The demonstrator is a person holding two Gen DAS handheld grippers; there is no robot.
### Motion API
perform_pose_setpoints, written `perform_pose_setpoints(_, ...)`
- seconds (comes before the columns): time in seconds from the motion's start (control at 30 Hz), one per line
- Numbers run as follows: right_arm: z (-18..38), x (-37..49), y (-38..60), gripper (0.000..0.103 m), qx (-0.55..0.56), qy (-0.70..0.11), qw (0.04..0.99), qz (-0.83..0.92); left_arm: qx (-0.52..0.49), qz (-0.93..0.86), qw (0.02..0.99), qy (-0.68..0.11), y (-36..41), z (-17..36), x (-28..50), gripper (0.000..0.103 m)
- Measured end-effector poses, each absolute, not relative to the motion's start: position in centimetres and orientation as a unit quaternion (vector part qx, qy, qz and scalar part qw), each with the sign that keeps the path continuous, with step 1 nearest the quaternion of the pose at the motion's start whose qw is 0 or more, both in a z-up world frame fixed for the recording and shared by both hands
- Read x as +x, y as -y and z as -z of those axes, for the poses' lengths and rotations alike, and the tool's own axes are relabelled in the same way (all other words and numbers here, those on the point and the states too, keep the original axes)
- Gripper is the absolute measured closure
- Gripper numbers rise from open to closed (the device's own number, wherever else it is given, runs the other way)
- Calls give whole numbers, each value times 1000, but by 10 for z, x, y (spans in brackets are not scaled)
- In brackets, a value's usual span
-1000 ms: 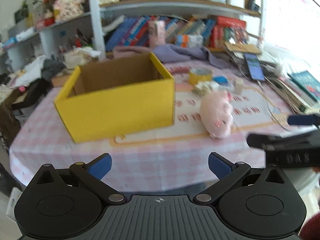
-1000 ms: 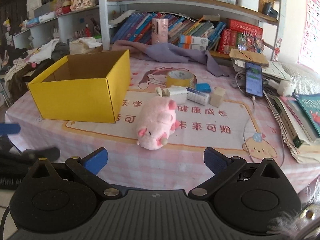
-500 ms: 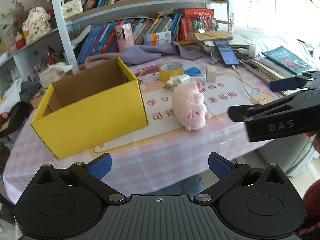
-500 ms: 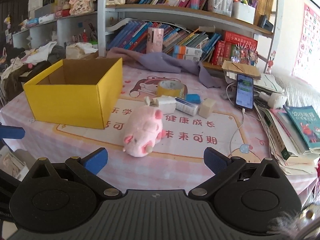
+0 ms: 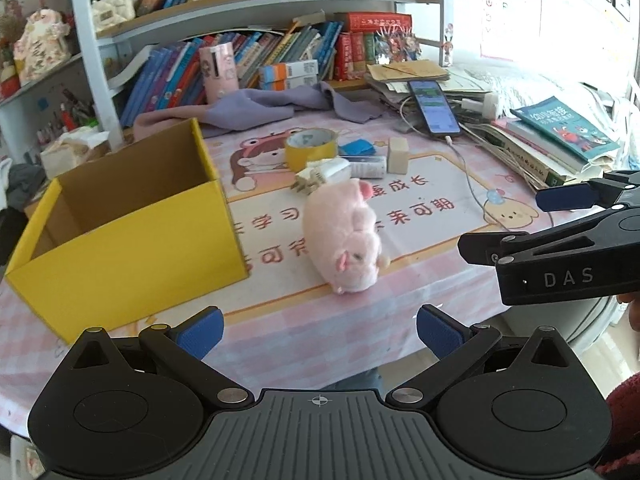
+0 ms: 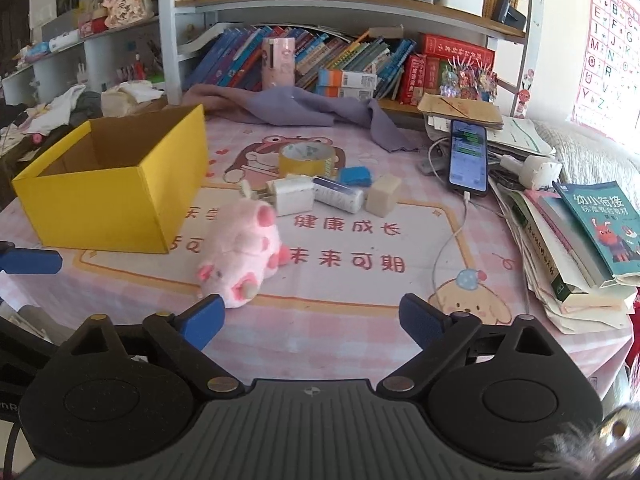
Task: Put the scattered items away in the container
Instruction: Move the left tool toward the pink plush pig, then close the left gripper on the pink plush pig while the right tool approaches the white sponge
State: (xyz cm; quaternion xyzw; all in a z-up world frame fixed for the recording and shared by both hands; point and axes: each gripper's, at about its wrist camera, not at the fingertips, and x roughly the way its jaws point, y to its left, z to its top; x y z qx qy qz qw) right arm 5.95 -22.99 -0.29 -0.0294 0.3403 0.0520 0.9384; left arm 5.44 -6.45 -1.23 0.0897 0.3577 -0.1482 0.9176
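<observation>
An open yellow cardboard box (image 5: pixel 132 236) (image 6: pixel 116 184) stands empty on the left of the table. A pink plush pig (image 5: pixel 344 240) (image 6: pixel 244 248) lies to its right. Behind the pig lie a roll of yellow tape (image 6: pixel 307 159), a white charger (image 6: pixel 290 194), a white tube (image 6: pixel 338 199), a blue eraser (image 6: pixel 354 175) and a beige block (image 6: pixel 383 199). My left gripper (image 5: pixel 318 330) is open and empty above the table's front edge. My right gripper (image 6: pixel 310 320) is open and empty, just in front of the pig. It also shows at the right of the left wrist view (image 5: pixel 516 220).
The pink checked table (image 6: pixel 320 344) carries a cartoon mat. A phone on a cable (image 6: pixel 467 154), a purple cloth (image 6: pixel 304 110) and a stack of books (image 6: pixel 580 240) lie at the back and right. Bookshelves stand behind.
Both grippers have moved in closer over the table. The left view has swung right so the pig sits nearer the middle. The items have not moved.
</observation>
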Motion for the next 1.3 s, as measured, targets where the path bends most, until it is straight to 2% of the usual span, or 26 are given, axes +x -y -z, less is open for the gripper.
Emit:
perform_pose_setpoints(0.27,11,96,259,36,-30,-362,930,-54,94,157,912,-366,96,18,87,4)
perform_pose_setpoints(0.7,21,184,302,38,-39,-389,916,-97,84,109,901,-411,139,34,151,7)
perform_pose_setpoints(1.0,33,254,326,40,-24,-402,908,-117,65,52,891,-447,152,47,183,13)
perform_pose_setpoints(1.1,38,278,329,40,-14,-406,906,-119,59,33,887,-456,151,50,193,16)
perform_pose_setpoints(1.23,45,305,329,40,-9,-410,904,-121,46,6,882,-469,146,56,205,27)
perform_pose_setpoints(1.3,50,317,327,40,-5,-420,899,-124,36,2,879,-475,143,58,209,28)
